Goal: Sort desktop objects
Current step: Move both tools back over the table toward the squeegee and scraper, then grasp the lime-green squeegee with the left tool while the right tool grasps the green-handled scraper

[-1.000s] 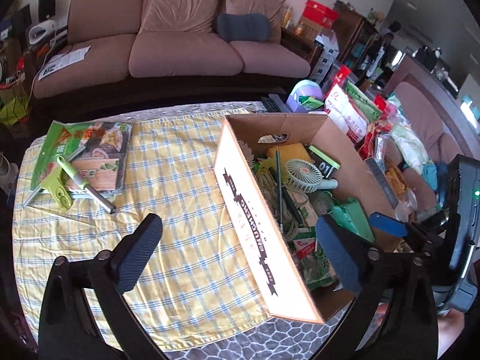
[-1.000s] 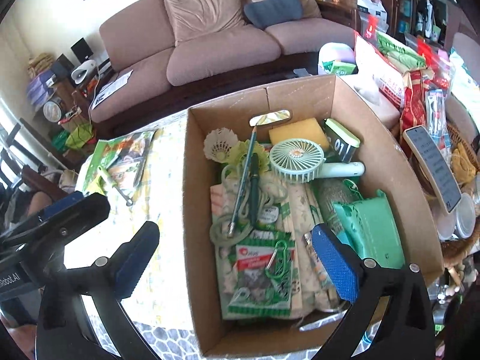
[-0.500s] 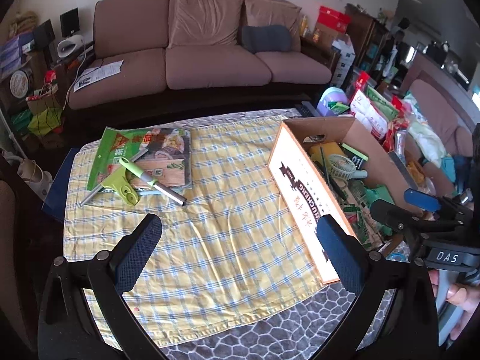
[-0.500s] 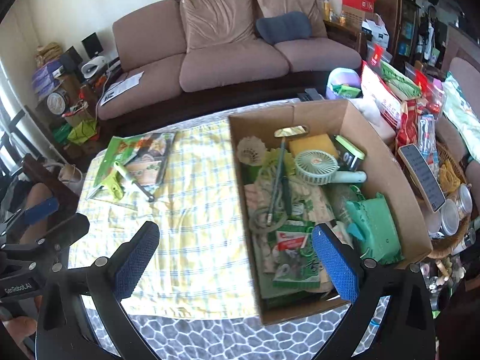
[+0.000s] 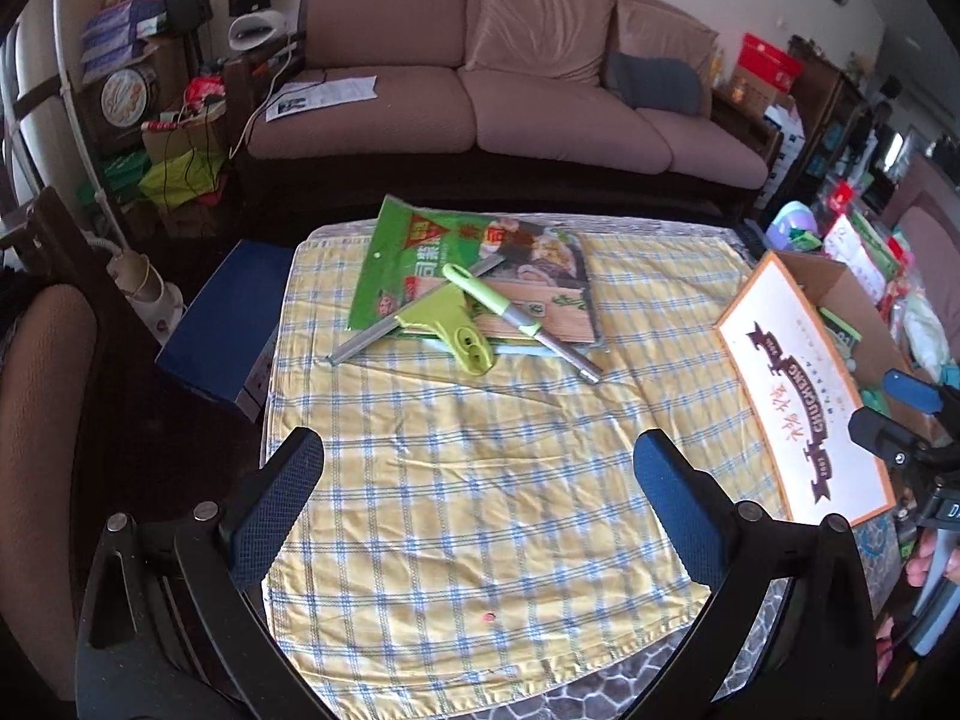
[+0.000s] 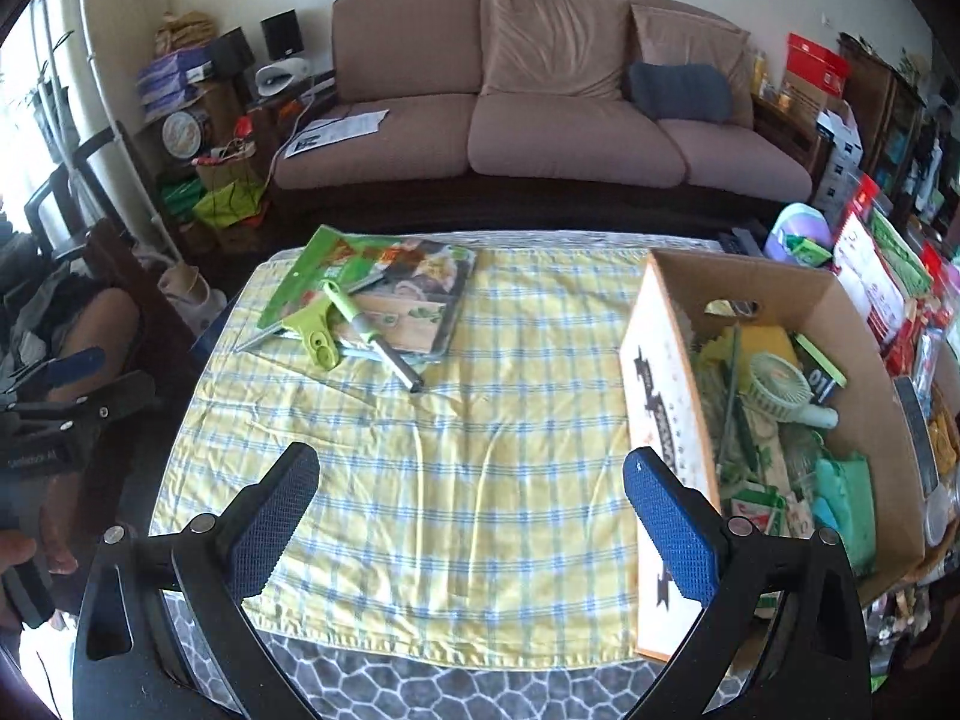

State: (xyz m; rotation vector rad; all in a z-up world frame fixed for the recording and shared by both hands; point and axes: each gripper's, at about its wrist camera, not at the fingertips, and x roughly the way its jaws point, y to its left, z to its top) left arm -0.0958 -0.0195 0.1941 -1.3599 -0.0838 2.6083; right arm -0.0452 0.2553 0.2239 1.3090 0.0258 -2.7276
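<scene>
At right of the right-wrist frame, an open brown cardboard box (image 6: 774,420) on the counter's yellow checked cloth (image 6: 456,456) holds a mint handheld fan (image 6: 780,387), yellow sponge (image 6: 768,339) and green packets, partly overlapped. Left tongs (image 5: 480,504) and right tongs (image 6: 462,504) hang spread, empty.

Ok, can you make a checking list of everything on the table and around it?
Surface: yellow checked cloth over a table, wrinkled, mostly bare in the middle.
Job's things: cardboard box on the right, full of items including a mint hand fan; green squeegee and a green-handled tool lying on a green food packet at the far left.
Clutter: snack bags beyond the box.
Grippers: left gripper and right gripper both open, holding nothing, above the cloth.
Cables: white cord by the sofa's left end.
Surroundings: brown sofa with a grey cushion.
</scene>
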